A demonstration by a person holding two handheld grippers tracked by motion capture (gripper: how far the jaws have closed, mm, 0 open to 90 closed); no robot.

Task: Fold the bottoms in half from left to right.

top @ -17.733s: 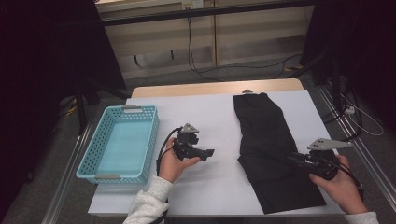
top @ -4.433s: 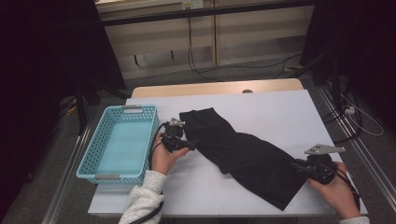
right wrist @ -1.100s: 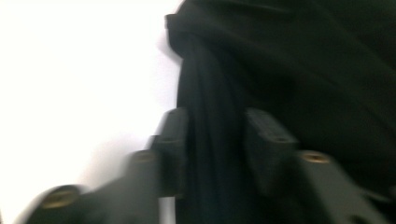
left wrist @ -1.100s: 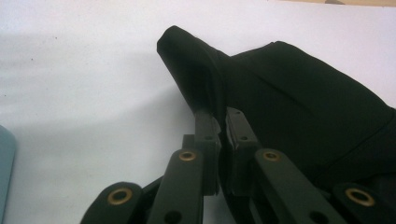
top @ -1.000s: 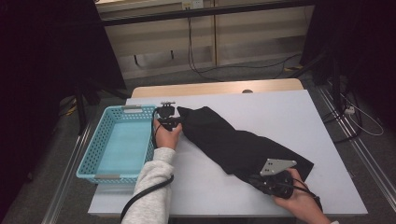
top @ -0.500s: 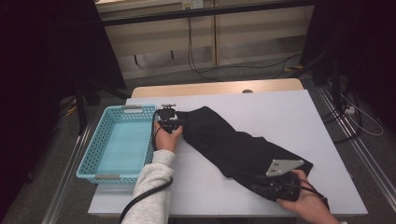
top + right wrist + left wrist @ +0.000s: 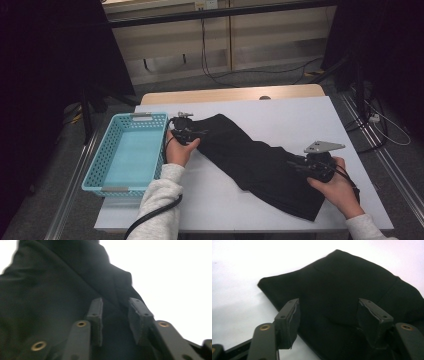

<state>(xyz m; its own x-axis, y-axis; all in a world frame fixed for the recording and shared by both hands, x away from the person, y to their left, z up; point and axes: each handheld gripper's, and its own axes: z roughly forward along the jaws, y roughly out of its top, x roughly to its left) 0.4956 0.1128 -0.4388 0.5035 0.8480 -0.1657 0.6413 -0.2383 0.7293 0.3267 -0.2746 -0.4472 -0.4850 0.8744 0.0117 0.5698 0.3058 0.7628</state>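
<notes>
High view: black garment [image 7: 260, 162] lies diagonally between my grippers; left gripper [image 7: 186, 131], jaws just spreading, empty, at its upper end; right gripper [image 7: 311, 167], part-open, at the lower end.

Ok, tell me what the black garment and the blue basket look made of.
Black garment: looks like woven cloth, matte, since it drapes and creases softly on the table with a seam visible; the exact fibre can't be told. Blue basket: probably moulded plastic, slightly glossy, with rigid perforated lattice walls and a smooth floor.
</notes>
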